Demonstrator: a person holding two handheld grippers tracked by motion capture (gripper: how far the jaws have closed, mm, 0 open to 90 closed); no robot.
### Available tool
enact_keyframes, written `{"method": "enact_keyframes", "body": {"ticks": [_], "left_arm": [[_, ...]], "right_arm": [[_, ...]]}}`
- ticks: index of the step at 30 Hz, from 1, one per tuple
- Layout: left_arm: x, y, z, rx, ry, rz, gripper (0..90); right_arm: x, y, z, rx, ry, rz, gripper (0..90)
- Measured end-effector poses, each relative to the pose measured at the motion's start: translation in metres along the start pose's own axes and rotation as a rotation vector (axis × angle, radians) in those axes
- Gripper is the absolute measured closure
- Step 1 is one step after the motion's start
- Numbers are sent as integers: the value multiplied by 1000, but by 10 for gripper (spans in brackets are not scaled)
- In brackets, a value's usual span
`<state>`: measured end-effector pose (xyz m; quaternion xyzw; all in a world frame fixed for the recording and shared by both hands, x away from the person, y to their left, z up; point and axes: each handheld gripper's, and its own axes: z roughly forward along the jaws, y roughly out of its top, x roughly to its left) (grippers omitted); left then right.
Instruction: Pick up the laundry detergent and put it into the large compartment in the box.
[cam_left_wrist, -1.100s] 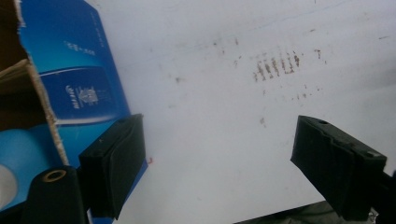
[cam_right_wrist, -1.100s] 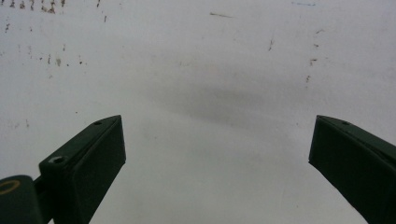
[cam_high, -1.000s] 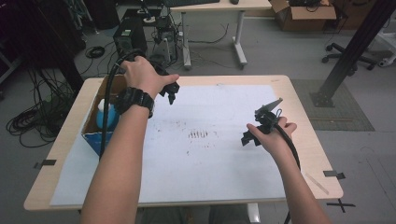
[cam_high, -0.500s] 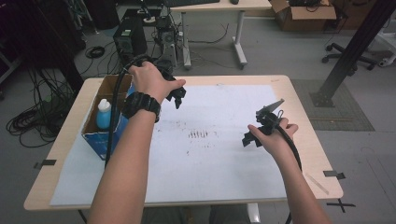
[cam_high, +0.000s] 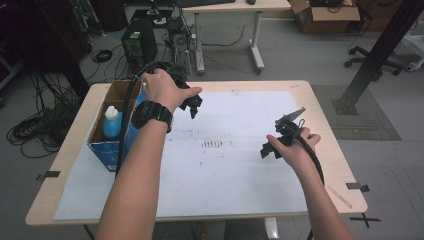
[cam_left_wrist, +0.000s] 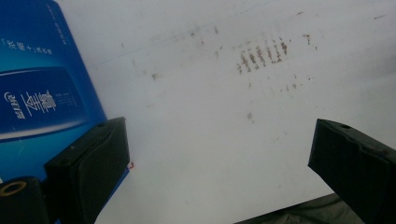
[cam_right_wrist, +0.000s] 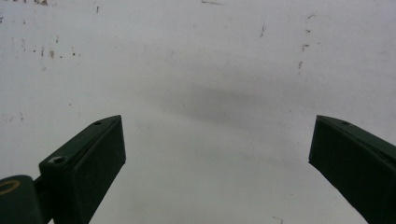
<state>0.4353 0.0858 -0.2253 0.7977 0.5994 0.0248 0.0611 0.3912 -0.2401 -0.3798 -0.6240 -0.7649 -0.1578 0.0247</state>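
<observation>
My left gripper (cam_high: 193, 105) hovers over the far left part of the white paper sheet (cam_high: 235, 175), just right of the blue cardboard box (cam_high: 106, 150). Its jaws have just been opening and now stand wide apart with nothing between them (cam_left_wrist: 219, 135). The box's blue printed side (cam_left_wrist: 42, 93) is beside its left jaw. My right gripper (cam_high: 266, 150) is held low over the right part of the sheet, open and empty (cam_right_wrist: 217, 130). Bare, lightly stained paper (cam_right_wrist: 210, 70) lies under it.
A blue bottle with a white cap (cam_high: 112, 122) stands in the open box. Brown smudge marks (cam_high: 214, 144) sit mid-sheet. The sheet covers most of the wooden table (cam_high: 325, 115). Cables, a computer tower and another desk are on the floor beyond the far edge.
The left forearm has swung slightly right and uncovered the bottle in the box. The left gripper has edged a little right. The right hand has stayed put.
</observation>
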Motion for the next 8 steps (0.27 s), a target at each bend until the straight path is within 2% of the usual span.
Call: {"method": "enact_keyframes", "body": {"ticks": [8], "left_arm": [[-1, 0, 0, 1, 1, 4, 50]], "right_arm": [[1, 0, 0, -1, 1, 2, 39]]}}
